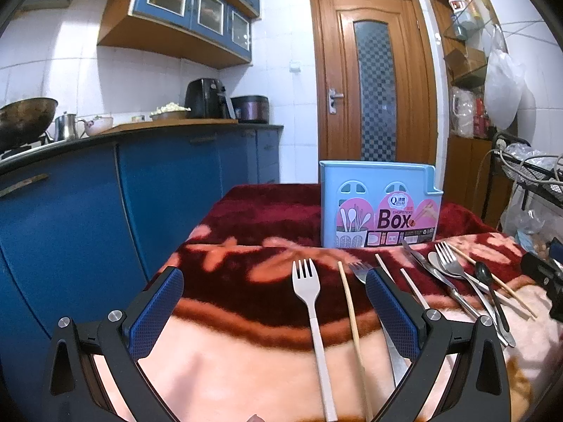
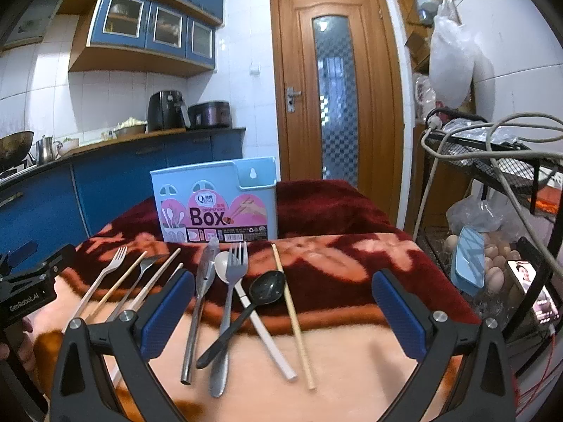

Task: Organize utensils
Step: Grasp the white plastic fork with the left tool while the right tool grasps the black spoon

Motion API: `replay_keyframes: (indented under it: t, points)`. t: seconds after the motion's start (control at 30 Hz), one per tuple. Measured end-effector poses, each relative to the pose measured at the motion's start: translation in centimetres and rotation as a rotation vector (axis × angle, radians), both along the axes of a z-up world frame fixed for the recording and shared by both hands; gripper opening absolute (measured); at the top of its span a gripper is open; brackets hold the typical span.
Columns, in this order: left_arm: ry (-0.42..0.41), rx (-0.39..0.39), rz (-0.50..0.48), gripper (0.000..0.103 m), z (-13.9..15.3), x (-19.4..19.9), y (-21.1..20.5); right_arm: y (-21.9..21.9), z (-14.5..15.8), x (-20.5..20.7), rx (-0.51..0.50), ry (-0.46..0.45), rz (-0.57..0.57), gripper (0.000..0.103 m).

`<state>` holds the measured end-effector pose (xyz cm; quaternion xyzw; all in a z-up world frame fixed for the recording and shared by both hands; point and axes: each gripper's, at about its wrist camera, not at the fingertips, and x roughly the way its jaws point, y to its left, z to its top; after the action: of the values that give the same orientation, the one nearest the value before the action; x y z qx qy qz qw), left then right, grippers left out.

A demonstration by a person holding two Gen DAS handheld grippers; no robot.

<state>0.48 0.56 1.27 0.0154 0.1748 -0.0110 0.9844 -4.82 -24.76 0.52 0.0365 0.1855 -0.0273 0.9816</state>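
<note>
Your left gripper (image 1: 274,311) is spread wide and holds nothing; your right gripper (image 2: 283,311) gapes empty too. Both hover over the red-and-peach plush blanket (image 1: 246,232), in front of the pale blue plastic chopsticks box (image 1: 378,204) standing upright. Before that box lie the white plastic fork (image 1: 309,292), black plastic spoon (image 2: 262,292) and steel fork (image 2: 232,281). Your left finger (image 1: 394,313) hides part of one steel fork. Only the right view shows the eggs (image 2: 496,263) off to the box's right.
</note>
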Motion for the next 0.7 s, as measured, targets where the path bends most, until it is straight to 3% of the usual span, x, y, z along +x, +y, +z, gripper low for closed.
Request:
replay_keyframes:
  t: [0.13, 0.23, 0.4, 0.47, 0.53, 0.7]
  points:
    - [0.056, 0.02, -0.027, 0.103, 0.9, 1.2, 0.2, -1.2, 1.1, 1.4, -0.013, 0.11, 0.037, 0.103]
    - [0.12, 0.025, -0.053, 0.103, 1.6, 2.2, 0.6, -2.6, 1.6, 2.7, 0.045, 0.209, 0.07, 0.101]
    - [0.241, 0.025, -0.091, 0.102, 2.1, 4.4, 1.2, -3.8, 1.8, 4.5, 0.114, 0.361, 0.089, 0.079]
    - [0.295, 0.027, -0.103, 0.096, 2.0, 5.2, 1.3, -3.8, 1.8, 5.0, 0.116, 0.411, 0.097, 0.072]
    - [0.37, 0.023, -0.117, 0.078, 1.7, 6.2, 1.4, -3.7, 1.7, 5.7, 0.124, 0.479, 0.117, 0.065]
    - [0.542, -0.024, -0.186, 0.054, 0.6, 7.9, 1.1, -3.2, 1.6, 6.9, 0.141, 0.597, 0.162, 0.053]
